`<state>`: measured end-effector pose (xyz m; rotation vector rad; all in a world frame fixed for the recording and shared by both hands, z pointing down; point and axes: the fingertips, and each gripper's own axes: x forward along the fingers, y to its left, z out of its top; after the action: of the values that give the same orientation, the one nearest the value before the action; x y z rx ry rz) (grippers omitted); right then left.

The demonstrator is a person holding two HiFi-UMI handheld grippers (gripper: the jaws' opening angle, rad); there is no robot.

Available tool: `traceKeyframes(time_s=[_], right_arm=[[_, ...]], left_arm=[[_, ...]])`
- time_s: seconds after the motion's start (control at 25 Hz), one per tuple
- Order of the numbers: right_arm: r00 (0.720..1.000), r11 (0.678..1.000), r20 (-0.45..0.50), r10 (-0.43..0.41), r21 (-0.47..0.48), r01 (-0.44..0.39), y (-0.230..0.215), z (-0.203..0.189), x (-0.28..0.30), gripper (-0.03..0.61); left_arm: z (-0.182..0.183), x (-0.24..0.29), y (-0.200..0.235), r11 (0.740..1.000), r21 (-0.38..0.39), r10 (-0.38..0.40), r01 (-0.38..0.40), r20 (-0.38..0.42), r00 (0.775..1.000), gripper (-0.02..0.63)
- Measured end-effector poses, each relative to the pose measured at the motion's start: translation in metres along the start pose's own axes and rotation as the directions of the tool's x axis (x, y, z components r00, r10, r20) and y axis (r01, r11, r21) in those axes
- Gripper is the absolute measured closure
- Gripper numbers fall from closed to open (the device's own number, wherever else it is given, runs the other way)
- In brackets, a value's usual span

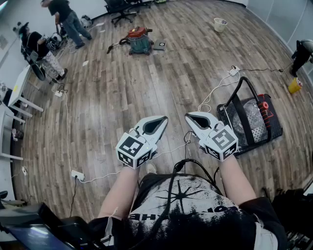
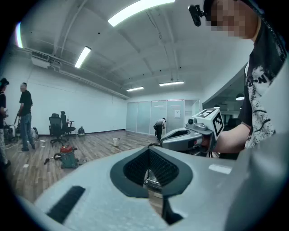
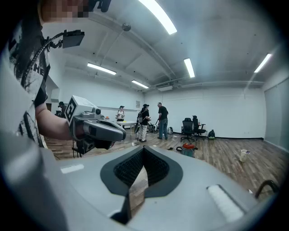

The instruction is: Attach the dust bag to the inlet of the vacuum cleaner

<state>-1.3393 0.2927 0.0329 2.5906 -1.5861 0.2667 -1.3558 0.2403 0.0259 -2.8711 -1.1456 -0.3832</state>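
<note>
Vacuum cleaner [image 1: 139, 40], a green canister with a red top, stands on the wood floor [image 1: 122, 93] at the far side of the room, its hose trailing to the left, well apart from both grippers. The left gripper [image 1: 161, 121] and the right gripper [image 1: 191, 118] are held side by side in front of the person's torso, tips angled slightly toward each other. Each has its jaws closed together with nothing between them. A black open-topped carry bag [image 1: 273, 128] with mesh sides and a tall handle sits on the floor just to the right of the right gripper; what lies inside it cannot be made out. A white cable [image 1: 215, 90] snakes across the boards beyond the grippers, and a power strip [image 1: 77, 174] lies at lower left. A white bucket [image 1: 220, 24] stands toward the far right, and a black office chair [image 1: 121, 10] stands behind the vacuum cleaner. People [image 1: 66, 17] are gathered at the far left near a white table [image 1: 22, 88]
</note>
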Motion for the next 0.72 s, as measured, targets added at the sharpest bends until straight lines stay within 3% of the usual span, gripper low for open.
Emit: traceKeyframes(time_s=[0.72], right_arm=[[1.0, 1.0, 0.01, 0.003, 0.007, -0.003, 0.002, -0.003, -0.007, 0.575]], left_arm=[[-0.003, 0.008, -0.016, 1.0, 0.007, -0.028, 0.029, -0.003, 1.0, 0.612]])
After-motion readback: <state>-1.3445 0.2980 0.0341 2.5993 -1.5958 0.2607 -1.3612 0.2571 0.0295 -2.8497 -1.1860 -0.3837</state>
